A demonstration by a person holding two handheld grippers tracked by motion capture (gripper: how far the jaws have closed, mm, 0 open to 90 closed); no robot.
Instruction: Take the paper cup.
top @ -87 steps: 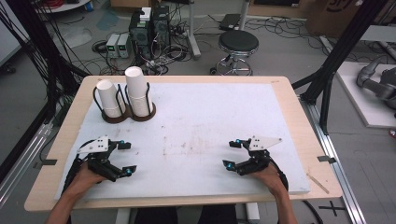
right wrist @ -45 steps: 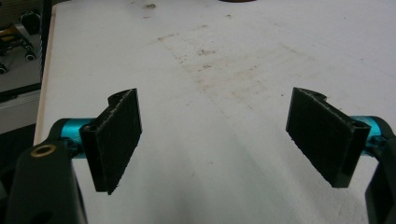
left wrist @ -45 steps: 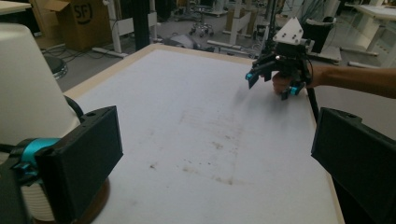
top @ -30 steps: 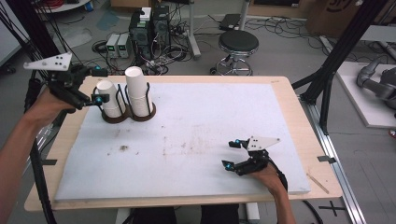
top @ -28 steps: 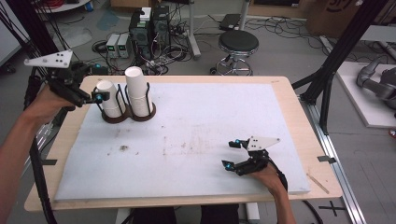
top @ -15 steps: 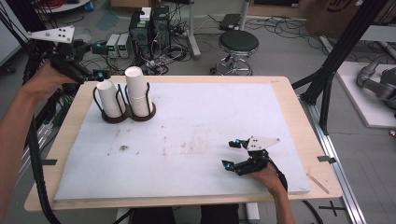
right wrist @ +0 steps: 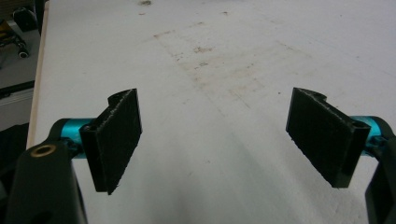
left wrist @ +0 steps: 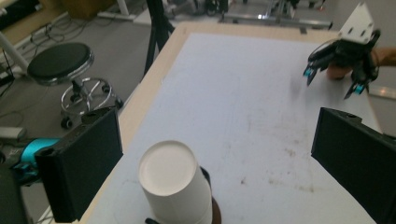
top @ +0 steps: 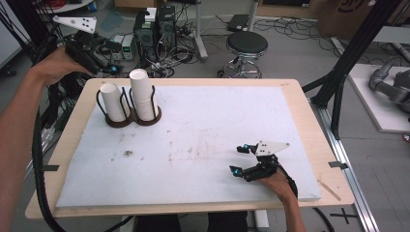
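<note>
Two stacks of upside-down white paper cups stand in a black wire holder (top: 133,118) at the far left of the white mat: a shorter stack (top: 112,100) and a taller one (top: 141,93). My left gripper (top: 107,66) hangs in the air above the table's far left edge, behind the cups. Its jaws are open (left wrist: 217,122), and the taller stack's top cup (left wrist: 170,179) sits below and between them, untouched. My right gripper (top: 237,159) rests on the mat near the front right, open (right wrist: 215,116), with bare mat between its pads.
The white mat (top: 208,121) covers a wooden table (top: 309,121) and has brown stains (top: 127,153) in the middle. Behind the table stand a black stool (top: 246,46) and computer boxes (top: 154,26) with cables. A black frame post (top: 353,53) rises at the right.
My left gripper has risen and moved from beside the shorter cup stack to behind and above the cups. The right gripper has stayed put.
</note>
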